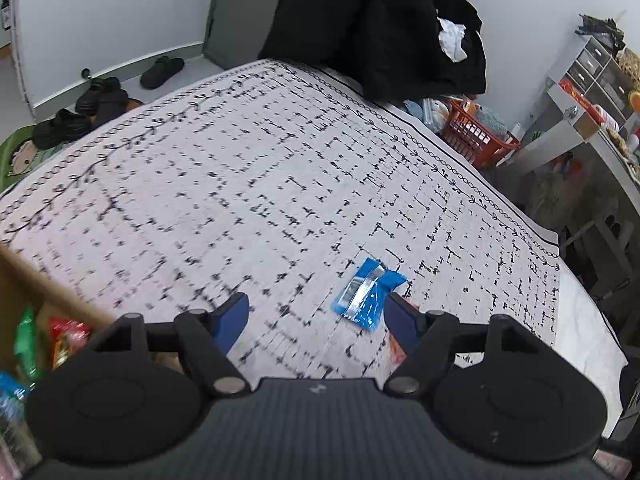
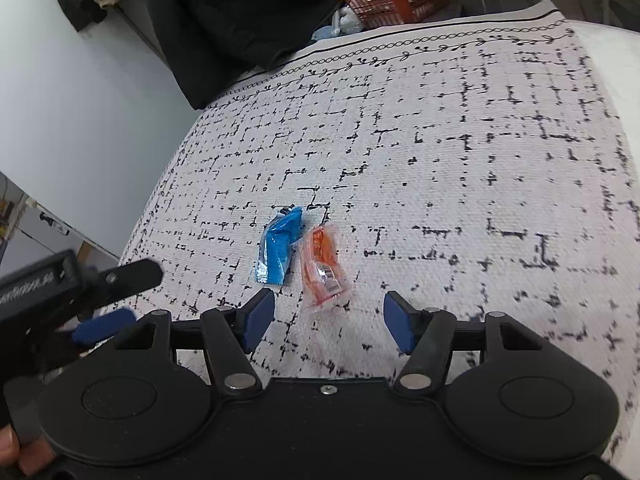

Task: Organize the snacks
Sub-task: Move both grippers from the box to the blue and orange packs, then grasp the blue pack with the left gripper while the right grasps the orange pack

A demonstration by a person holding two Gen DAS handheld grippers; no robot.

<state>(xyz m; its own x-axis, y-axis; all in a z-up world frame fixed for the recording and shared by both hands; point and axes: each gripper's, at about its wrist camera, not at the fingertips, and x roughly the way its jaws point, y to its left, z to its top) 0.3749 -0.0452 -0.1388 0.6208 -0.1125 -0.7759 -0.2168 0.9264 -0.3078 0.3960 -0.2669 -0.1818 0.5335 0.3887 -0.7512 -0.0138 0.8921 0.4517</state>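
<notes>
On patterned cloth (image 2: 440, 160), glossy blue packet (image 2: 279, 246) beside orange packet (image 2: 323, 270).

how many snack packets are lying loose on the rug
2: a blue packet and an orange packet, side by side just ahead of the right hand-held gripper. More snacks sit in the cardboard box, partly hidden.

Left wrist view: from my left gripper (image 1: 318, 314), angled steeply down, close over the white black-patterned woven cloth (image 1: 240, 184). Right wrist view: from my right gripper (image 2: 329, 318), same tilt, equally close. Shared: cloth, blue plastic snack packet (image 1: 366, 294), orange plastic basket (image 1: 478, 134), black hanging garment (image 1: 376, 20).
</notes>
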